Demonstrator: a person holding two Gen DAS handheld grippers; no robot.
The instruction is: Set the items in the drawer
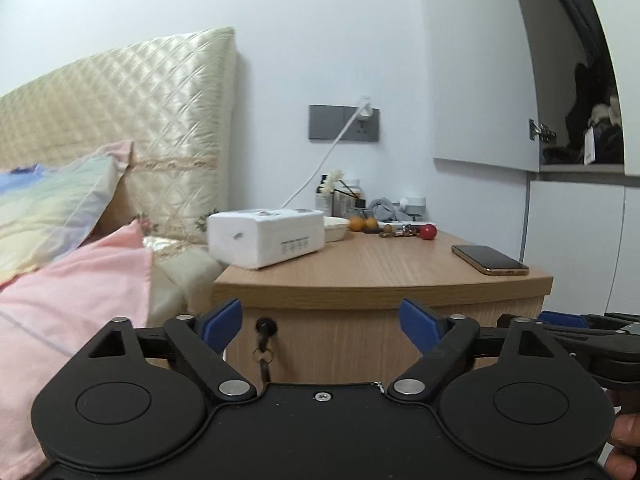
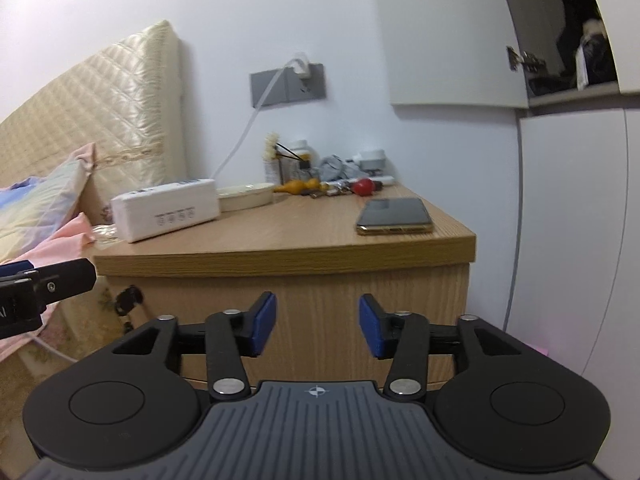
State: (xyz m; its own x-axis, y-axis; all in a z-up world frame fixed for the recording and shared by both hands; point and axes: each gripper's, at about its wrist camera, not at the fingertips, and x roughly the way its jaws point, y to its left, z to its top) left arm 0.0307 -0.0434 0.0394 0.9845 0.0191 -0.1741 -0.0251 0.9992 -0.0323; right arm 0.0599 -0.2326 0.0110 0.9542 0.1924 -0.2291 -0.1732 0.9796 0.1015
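Two hand-held grippers face the front of a wooden bedside bench (image 1: 360, 276). The left hand-held gripper (image 1: 320, 326) has its blue pads spread wide and holds nothing; directly ahead of it, just above and inside its left pad, a key (image 1: 265, 330) sits in the lock of the closed drawer (image 1: 340, 344). The right hand-held gripper (image 2: 317, 326) is parted about halfway and is also empty, with the drawer front straight ahead of it. On the bench top, ahead and above both grippers, a phone (image 2: 394, 216) lies flat with its screen dark, near the front right corner. To the left of it sits a white tissue pack (image 1: 266, 238) with a row of small printed symbols on its side; the print is too small to read. Behind it are a shallow cream dish (image 2: 246, 196), a red ball (image 2: 364, 187), small bottles and oddments against the wall. A white charger (image 1: 365, 109) is plugged into a grey wall socket. Only the left view shows a person's fingers (image 1: 624, 436) at its lower right edge, and pink bedding (image 1: 72, 300) to its left.
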